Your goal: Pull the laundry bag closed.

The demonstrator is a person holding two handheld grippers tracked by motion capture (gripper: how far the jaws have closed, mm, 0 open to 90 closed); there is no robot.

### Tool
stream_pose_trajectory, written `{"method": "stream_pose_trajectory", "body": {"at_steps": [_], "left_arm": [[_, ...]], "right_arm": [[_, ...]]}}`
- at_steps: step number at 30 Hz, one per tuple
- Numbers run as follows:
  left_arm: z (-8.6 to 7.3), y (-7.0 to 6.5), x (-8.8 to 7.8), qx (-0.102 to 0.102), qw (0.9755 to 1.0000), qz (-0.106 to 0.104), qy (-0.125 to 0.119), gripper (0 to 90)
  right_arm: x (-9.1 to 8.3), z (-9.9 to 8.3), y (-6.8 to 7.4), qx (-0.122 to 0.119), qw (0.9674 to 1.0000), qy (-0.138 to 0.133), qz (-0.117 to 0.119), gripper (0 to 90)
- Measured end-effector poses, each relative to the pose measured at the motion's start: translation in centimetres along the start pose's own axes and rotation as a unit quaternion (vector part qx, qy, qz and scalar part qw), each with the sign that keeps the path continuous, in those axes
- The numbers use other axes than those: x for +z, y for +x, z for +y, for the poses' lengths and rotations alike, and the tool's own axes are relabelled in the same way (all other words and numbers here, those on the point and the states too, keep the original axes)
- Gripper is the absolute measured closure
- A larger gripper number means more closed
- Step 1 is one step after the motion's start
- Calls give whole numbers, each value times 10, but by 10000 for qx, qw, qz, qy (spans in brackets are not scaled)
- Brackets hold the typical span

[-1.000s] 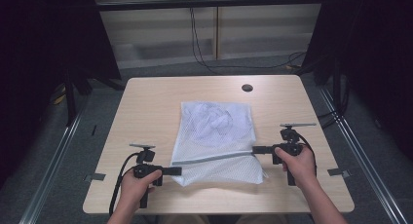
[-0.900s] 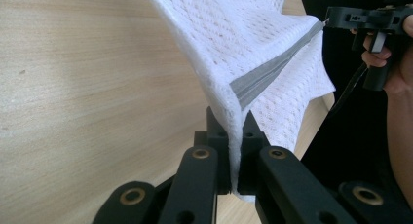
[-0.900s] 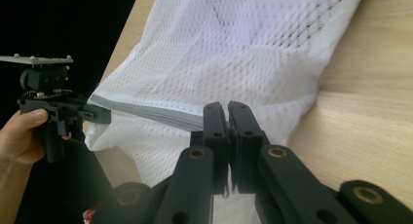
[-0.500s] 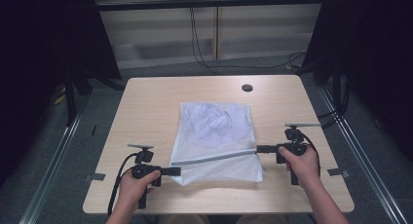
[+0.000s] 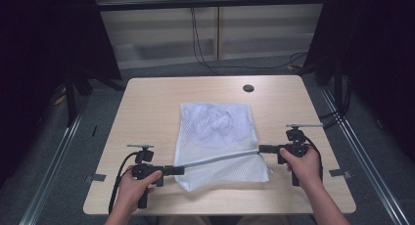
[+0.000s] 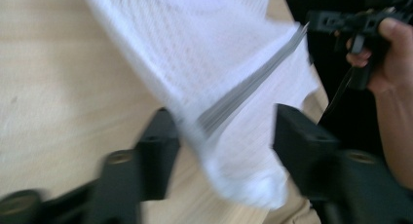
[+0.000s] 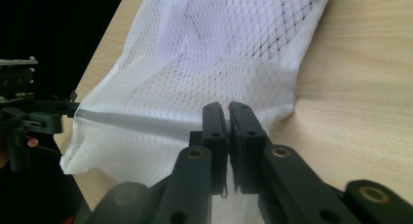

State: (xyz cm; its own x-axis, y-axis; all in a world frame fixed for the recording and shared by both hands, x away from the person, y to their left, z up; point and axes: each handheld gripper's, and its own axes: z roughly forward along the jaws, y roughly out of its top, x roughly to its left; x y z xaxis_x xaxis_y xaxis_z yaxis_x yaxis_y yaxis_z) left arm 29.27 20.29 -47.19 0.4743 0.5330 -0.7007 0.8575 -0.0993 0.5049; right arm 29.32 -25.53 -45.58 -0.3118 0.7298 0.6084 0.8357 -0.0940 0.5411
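Jaws of the left gripper [image 6: 224,136] have just been opening around one white mesh bag [image 5: 218,137] on the surface [image 5: 147,107]; the right gripper [image 7: 227,112] pinches its grey strip [image 5: 220,159].

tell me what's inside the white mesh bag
Through the white mesh bag a crumpled pale lump shows near its far end; the netting blurs it, so what it is cannot be told.

The left gripper [image 6: 221,136] has just opened its black jaws, which now stand apart on either side of the white mesh laundry bag [image 5: 218,137] with the grey zipper strip [image 6: 253,85] running between them, no longer clamped on that end.
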Motion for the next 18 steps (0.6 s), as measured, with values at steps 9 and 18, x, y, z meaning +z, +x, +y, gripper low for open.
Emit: {"method": "stream_pose_trajectory", "body": {"at_steps": [9,18], "left_arm": [[8,0,-5,195,9990,374,147,135],[14,2,-9,587,9944,871,75,88]], "right_arm": [[1,1,1,-245,9993,-288,-57,572],[5,2,0,-600,9969,-459,-218,388]]}}
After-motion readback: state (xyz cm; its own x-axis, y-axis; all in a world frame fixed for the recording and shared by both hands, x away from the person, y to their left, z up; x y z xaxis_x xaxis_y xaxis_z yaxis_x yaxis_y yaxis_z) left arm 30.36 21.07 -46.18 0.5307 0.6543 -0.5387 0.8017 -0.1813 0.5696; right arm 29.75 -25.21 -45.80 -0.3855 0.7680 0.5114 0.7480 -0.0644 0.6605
